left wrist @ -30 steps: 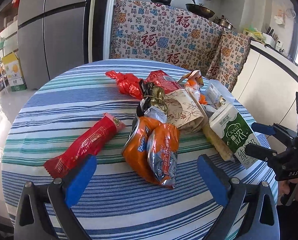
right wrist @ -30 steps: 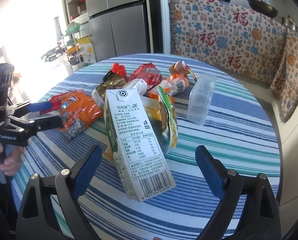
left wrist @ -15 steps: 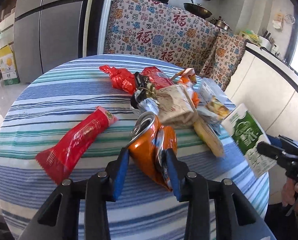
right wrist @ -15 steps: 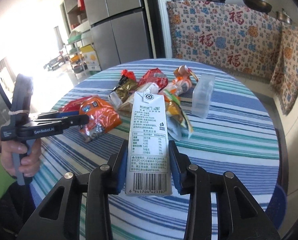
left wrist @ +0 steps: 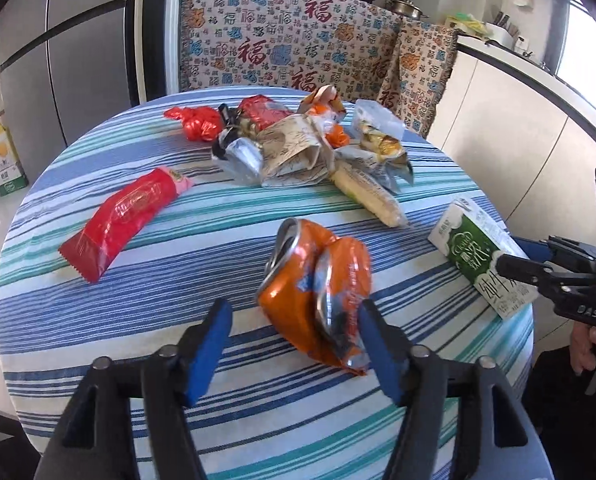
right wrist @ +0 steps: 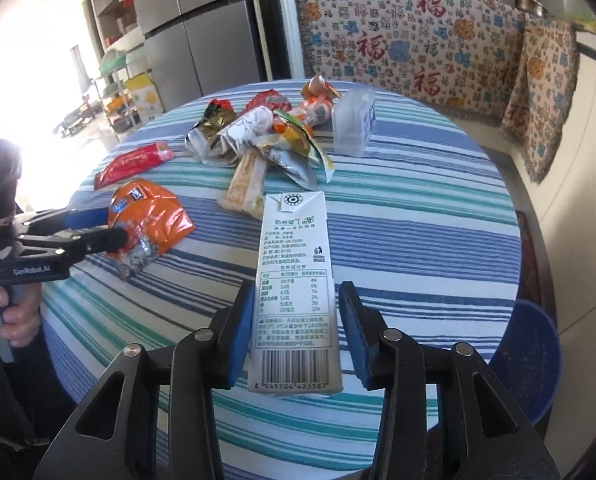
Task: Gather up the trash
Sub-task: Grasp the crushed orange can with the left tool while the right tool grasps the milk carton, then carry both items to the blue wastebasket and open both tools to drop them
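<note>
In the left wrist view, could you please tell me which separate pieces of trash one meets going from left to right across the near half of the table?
Red snack wrapper → crushed orange can, between the left tongs → green milk carton, at the right tongs.

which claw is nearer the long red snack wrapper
Left. The left claw straddles the crushed orange can, which lies beside the red wrapper. The right claw is across the table, around the milk carton.
</note>
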Demonstrator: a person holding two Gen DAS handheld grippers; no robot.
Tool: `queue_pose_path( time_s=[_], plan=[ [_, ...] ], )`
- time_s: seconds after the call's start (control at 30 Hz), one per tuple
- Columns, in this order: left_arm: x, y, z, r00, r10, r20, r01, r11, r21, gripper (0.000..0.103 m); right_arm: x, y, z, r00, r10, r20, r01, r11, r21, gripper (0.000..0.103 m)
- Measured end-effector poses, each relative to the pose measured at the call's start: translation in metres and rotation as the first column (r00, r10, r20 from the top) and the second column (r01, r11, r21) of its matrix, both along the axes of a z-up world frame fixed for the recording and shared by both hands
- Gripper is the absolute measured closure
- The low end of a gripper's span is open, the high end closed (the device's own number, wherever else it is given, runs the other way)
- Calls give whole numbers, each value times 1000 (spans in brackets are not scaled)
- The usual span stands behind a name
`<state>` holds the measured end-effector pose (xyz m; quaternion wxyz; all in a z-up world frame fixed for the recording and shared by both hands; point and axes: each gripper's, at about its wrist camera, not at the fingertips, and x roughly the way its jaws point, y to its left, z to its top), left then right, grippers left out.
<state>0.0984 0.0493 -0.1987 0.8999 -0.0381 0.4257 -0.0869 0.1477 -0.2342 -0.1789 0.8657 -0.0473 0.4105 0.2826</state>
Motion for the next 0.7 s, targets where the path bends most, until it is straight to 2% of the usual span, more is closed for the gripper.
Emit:
queue_pose_path(
  time_s=[0.23,0.3,0.33,0.37,0.43,0.7],
  plan=[
    [14,5,-5,1000,-8,-27,6,997,-80,34,9,9,2,998,24,-64,-29,997,-67,44],
    [19,4,-7,999,-21,-42,16,995,-100,36,14,14,2,995,31,-90,-39,995,-88,44],
    [20,2,-8,998,-27,-50,21,994,-107,42,17,17,0,993,36,-108,-47,994,-98,44],
    [19,2,-7,999,-22,-45,17,994,-108,43,19,18,-1,992,37,-118,-50,993,-110,46],
    [18,2,-6,999,-16,-38,12,994,-107,45,19,19,0,993,23,-112,-38,990,-136,65],
    [0,-8,23,998,20,53,-16,997,-70,47,10,-7,21,996,-40,-83,37,999,-37,65]
  ],
)
